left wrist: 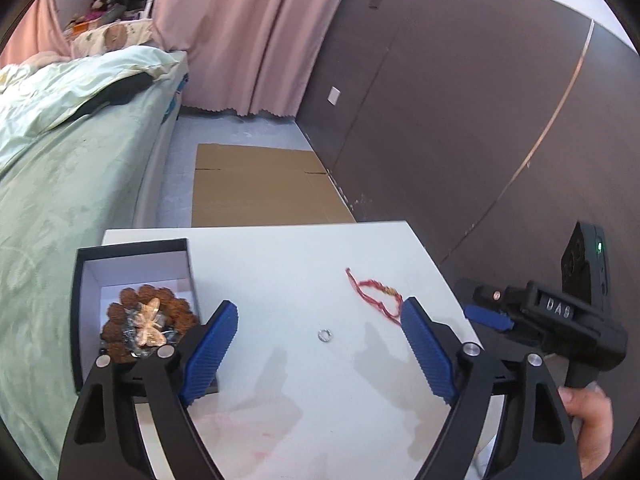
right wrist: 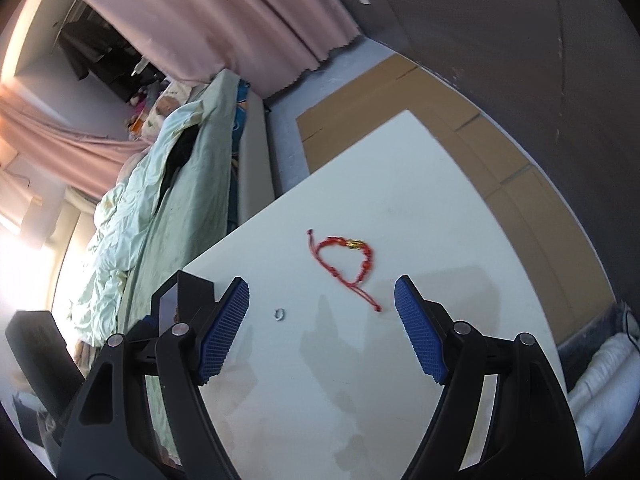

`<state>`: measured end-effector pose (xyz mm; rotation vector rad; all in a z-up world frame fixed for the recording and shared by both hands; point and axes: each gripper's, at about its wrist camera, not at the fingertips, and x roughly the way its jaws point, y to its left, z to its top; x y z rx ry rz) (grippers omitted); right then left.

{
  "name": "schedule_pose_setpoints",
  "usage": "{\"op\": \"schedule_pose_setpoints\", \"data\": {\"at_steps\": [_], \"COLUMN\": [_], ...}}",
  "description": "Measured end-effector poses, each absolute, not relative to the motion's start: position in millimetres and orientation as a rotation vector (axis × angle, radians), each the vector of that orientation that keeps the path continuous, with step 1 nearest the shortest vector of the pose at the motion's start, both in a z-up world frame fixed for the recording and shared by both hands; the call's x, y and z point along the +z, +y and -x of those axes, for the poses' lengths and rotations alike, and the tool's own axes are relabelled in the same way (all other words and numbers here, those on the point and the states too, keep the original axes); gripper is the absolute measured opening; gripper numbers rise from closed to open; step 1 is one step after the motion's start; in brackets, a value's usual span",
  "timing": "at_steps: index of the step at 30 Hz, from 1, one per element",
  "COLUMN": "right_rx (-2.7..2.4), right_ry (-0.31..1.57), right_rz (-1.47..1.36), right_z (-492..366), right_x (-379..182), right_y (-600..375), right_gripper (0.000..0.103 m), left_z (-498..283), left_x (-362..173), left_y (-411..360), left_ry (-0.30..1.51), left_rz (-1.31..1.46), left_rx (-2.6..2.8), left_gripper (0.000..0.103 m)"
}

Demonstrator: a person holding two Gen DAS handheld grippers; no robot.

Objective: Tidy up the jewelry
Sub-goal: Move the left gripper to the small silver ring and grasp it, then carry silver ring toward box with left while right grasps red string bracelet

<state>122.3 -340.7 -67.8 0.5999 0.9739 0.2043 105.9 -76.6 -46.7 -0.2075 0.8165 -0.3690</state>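
Left gripper (left wrist: 318, 330): jaws apart, empty; centre over small silver ring (left wrist: 325, 335), pinch low.
Right gripper (right wrist: 322, 306): apart, empty; red cord bracelet (right wrist: 352, 260) ahead.
Black open box (left wrist: 132, 256): drop point.

The left gripper (left wrist: 318, 306) is pointing forward and downward, its two blue ribbed pads (left wrist: 210, 350) standing wide apart with nothing between them, the fingertips leaning toward twelve o'clock in the left wrist view. The right gripper (right wrist: 322, 284) is angling down likewise, its blue pads (right wrist: 224, 330) parted and gripping nothing. In the left wrist view the right gripper (left wrist: 492, 316) is showing at about three o'clock, and the person's right hand (left wrist: 590, 420) is wrapping its handle at about four o'clock, fingers curling around the grip.
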Motion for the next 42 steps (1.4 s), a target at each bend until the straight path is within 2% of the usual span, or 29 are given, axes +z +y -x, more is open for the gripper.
{"op": "schedule_pose_setpoints", "data": {"at_steps": [10, 12, 16, 18, 26, 29, 33, 38, 42], "right_rx": [0.189, 0.183, 0.141, 0.123, 0.099, 0.096, 0.081, 0.093, 0.11], "right_ry": [0.988, 0.991, 1.004, 1.013, 1.04, 1.042, 1.047, 1.059, 1.079], "right_rz": [-0.622, -0.614, -0.523, -0.481, -0.471, -0.469, -0.445, -0.424, -0.419], "right_z": [-123, -125, -127, -130, -141, -144, -147, -152, -157], "right_x": [-71, -71, -68, -68, -74, -74, -76, -81, -89], "right_y": [-353, -354, -348, -345, -347, -348, -346, -338, -332], "right_gripper": [0.076, 0.076, 0.076, 0.076, 0.076, 0.076, 0.076, 0.074, 0.059], "left_z": [-115, -119, -130, -136, -150, -152, -151, -155, -155], "left_x": [-81, -89, -107, -115, -140, -140, -140, -138, -129], "left_y": [-119, -125, -139, -143, -155, -158, -158, -150, -142], "left_ry": [0.892, 0.909, 0.944, 0.961, 1.02, 1.012, 1.014, 1.03, 1.011], "left_rz": [0.066, 0.042, 0.006, -0.004, -0.035, -0.057, -0.117, -0.067, -0.037], "left_rx": [-0.399, -0.402, -0.405, -0.397, -0.378, -0.37, -0.311, -0.328, -0.332], "left_gripper": [0.062, 0.056, 0.051, 0.045, 0.035, 0.034, 0.011, 0.011, 0.01]}}
